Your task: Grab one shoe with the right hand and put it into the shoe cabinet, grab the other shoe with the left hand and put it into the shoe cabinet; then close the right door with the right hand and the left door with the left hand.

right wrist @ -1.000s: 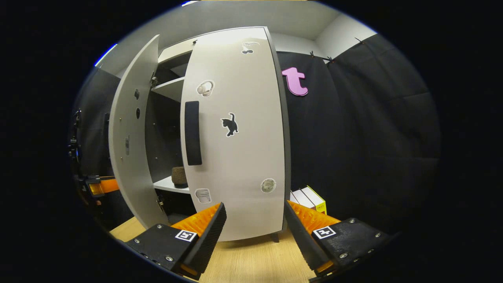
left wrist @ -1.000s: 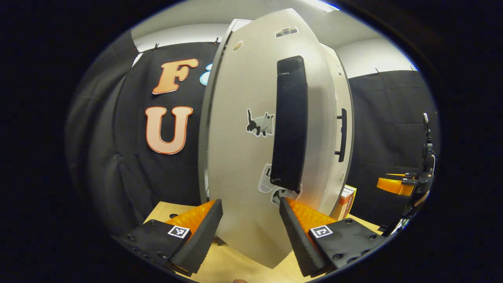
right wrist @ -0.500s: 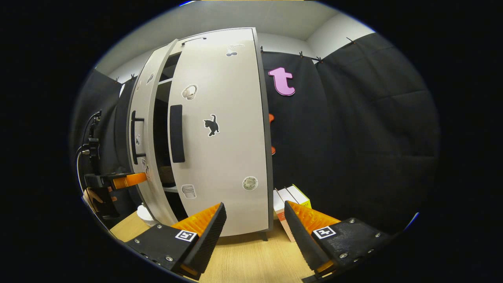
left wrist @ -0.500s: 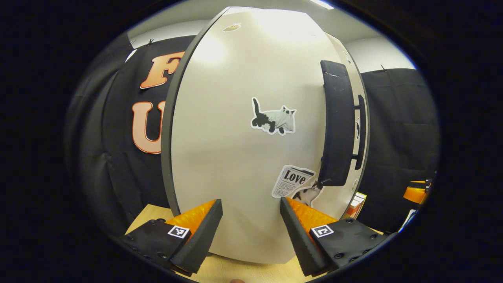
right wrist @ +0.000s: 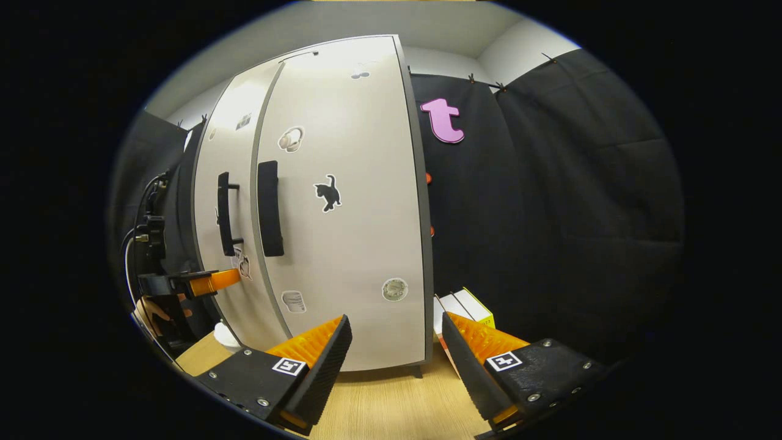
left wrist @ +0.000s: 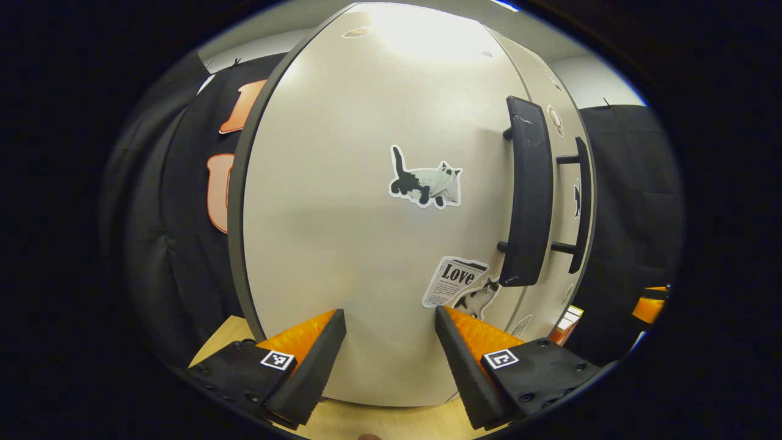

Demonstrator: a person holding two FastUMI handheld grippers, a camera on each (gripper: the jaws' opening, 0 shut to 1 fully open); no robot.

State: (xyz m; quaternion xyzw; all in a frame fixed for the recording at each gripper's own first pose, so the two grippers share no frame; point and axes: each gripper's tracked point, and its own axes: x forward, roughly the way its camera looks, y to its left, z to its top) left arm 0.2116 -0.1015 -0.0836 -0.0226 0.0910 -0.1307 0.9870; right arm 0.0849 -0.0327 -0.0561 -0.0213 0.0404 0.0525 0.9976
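The left door [left wrist: 366,201] of the shoe cabinet [right wrist: 324,201] now lies flush beside the right door [right wrist: 348,214]; a second ago it stood well open, with a shelf and a shoe showing in the gap, and half a second ago only a narrow dark slit was left. In the right gripper view the seam between the two doors is closed and their two black handles [right wrist: 244,208] stand side by side. The shoes are shut away inside, out of sight, so by my reading the last step is done, or as good as done. The left tool [left wrist: 391,354] faces the left door close up, its fingers well apart and holding nothing; the tips sit near the lower door face, but whether they touch it I cannot tell. In the right gripper view that same tool shows far off at the cabinet's left side, with a hand [right wrist: 156,308] on it. The right tool [right wrist: 397,360] hangs back from the cabinet over the wooden surface [right wrist: 379,403], also spread wide and empty, with small boxes [right wrist: 467,305] just beside the cabinet's right foot.
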